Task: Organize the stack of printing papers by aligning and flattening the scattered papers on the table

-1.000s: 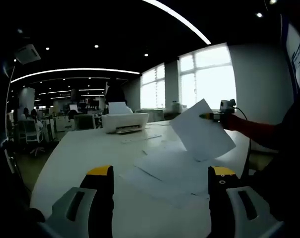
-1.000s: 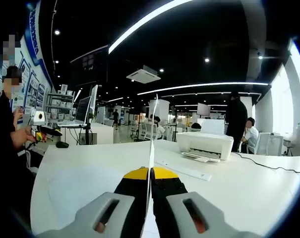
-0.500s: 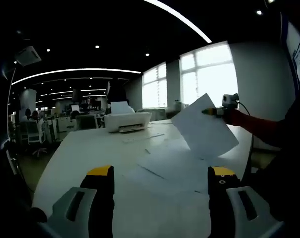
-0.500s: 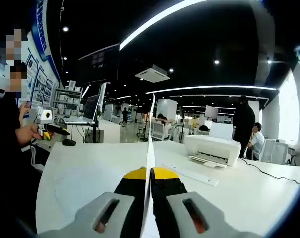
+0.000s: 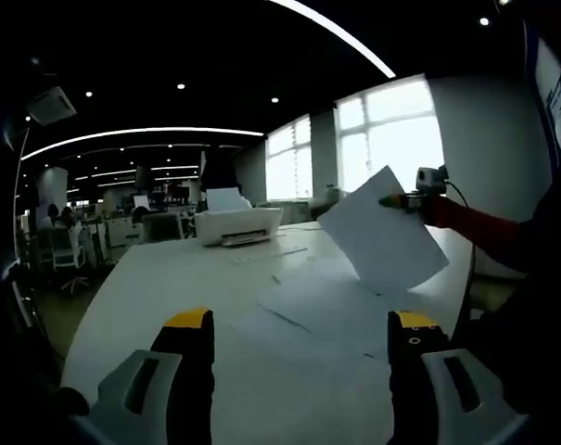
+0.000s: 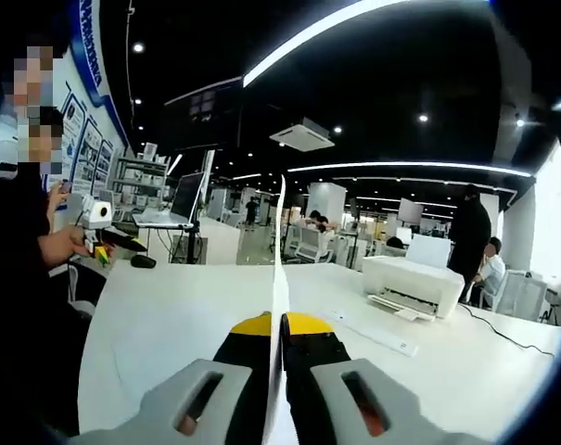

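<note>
In the left gripper view, the left claw stood wide open, its two yellow-tipped jaws well apart and holding nothing, poised over the near edge of the white bench. Scattered papers lay flat on the bench ahead of it, overlapping one another loosely with their edges out of line. Above them, toward the right, a single sheet was lifted clear of the bench and tilted, pinched at its upper corner by the right claw, which came into this view from the right with a red sleeve behind it. Farther back on the bench sat a white printer, with a thin ruler-like strip lying in front of it.

In the right gripper view, the right claw was closed narrow on the sheet, which appeared edge-on as a thin white line rising from between the yellow tips. The bench spread out beyond, with the printer to the right and the strip near it. At the left a seated person held a small device. Farther off, another person stood near the printer, and office desks filled the background.
</note>
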`<action>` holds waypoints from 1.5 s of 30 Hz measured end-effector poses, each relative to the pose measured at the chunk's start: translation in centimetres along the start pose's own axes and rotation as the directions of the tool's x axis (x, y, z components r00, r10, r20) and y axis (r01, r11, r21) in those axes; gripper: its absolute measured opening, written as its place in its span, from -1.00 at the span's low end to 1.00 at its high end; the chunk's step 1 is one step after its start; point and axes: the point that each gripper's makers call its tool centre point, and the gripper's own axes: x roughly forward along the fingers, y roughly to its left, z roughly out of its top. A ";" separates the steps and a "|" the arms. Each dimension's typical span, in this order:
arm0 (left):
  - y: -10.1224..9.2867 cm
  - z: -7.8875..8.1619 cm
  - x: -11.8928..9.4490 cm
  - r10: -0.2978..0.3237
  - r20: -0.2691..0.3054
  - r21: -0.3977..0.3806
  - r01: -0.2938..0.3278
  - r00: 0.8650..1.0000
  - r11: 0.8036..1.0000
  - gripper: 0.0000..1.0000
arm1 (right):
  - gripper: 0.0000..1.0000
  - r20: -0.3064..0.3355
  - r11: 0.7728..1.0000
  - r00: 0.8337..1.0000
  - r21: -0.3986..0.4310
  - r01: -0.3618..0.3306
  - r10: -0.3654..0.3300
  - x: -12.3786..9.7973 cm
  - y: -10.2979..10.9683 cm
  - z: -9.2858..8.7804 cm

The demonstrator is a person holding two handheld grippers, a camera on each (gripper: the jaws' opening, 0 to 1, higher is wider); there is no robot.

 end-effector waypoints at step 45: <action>-1.3 0.7 0.1 -0.016 -0.016 0.030 0.016 1.000 0.999 0.56 | -1.00 -0.024 0.976 0.976 -0.020 -0.218 0.218 2.2 7.0 1.3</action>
